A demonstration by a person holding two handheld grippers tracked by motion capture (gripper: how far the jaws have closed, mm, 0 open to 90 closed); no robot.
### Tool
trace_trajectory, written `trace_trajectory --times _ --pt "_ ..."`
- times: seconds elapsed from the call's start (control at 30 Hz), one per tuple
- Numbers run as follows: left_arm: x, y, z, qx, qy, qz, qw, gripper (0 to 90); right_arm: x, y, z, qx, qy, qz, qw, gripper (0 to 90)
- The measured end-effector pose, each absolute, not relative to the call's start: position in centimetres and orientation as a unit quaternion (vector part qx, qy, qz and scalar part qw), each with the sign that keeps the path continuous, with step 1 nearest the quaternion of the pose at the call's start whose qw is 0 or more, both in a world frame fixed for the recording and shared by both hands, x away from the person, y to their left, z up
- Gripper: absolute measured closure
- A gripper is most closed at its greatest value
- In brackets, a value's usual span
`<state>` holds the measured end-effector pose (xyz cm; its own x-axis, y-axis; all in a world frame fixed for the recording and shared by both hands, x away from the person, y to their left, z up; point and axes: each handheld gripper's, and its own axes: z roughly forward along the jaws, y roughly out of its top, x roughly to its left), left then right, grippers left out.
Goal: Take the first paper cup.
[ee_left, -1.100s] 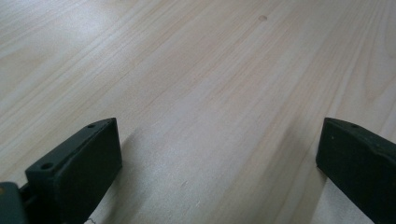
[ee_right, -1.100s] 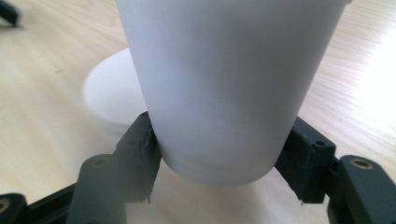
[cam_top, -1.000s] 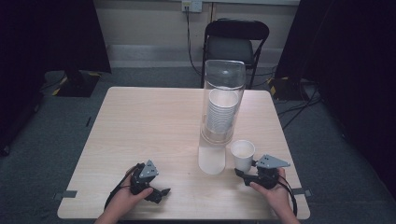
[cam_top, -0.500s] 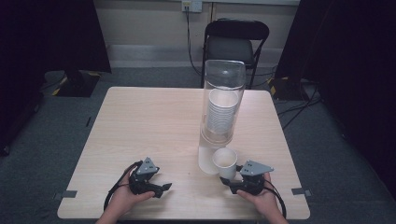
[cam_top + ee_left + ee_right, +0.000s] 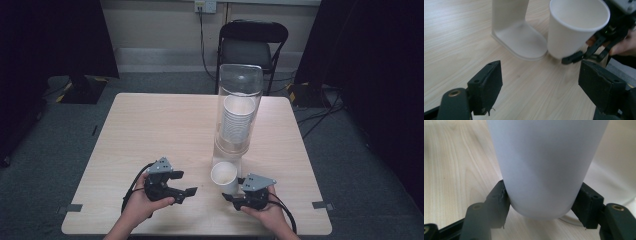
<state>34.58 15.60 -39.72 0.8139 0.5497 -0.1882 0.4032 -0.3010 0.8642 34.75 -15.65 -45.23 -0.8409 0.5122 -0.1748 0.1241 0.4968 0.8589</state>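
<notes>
A white paper cup [image 5: 224, 176] [image 5: 574, 27] [image 5: 544, 165] stands upright just in front of the dispenser's white base [image 5: 223, 159] [image 5: 520, 40]. My right gripper [image 5: 234, 192] [image 5: 544, 205] is shut on the cup's lower part, one pad on each side. The tall clear dispenser tube [image 5: 239, 115] holds a stack of cups. My left gripper [image 5: 184, 183] [image 5: 540, 85] hovers left of the cup and points at it. It is open, its jaws have just been closing a little, and nothing is between them. The right gripper [image 5: 584, 53] shows under the cup in the left gripper view.
The light wooden table [image 5: 150, 125] has bare room across its left half and behind the dispenser. A black chair [image 5: 252, 45] stands beyond the far edge. Both hands are near the front edge.
My right gripper has carried the cup leftward, from the table's right side to in front of the dispenser base. My left gripper has risen off the table and its jaws have narrowed slightly.
</notes>
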Motion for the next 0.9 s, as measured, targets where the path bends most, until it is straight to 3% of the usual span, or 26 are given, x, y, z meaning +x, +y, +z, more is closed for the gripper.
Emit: trace_trajectory --times 0.3,0.53,0.7,0.83,0.9 --pt "35.2 14.4 -38.1 0.782 0.296 0.067 0.545 32.3 34.5 -14.4 -45.3 0.159 0.849 0.456 0.215 36.7" --pt "35.8 12.8 -37.9 0.799 0.31 0.077 0.509 39.1 34.4 -13.4 -45.1 0.148 0.85 0.458 0.215 36.7" --pt "36.0 12.3 -37.9 0.795 0.351 0.054 0.492 47.2 34.4 -12.6 -45.1 0.14 0.849 0.463 0.212 36.7" --pt "36.0 12.4 -37.6 0.793 0.367 0.057 0.484 70.6 34.4 -12.2 -45.0 0.141 0.847 0.469 0.206 36.6" --pt "36.0 12.4 -37.6 0.793 0.368 0.06 0.482 74.9 34.4 -12.1 -45.0 0.141 0.847 0.469 0.205 36.5"
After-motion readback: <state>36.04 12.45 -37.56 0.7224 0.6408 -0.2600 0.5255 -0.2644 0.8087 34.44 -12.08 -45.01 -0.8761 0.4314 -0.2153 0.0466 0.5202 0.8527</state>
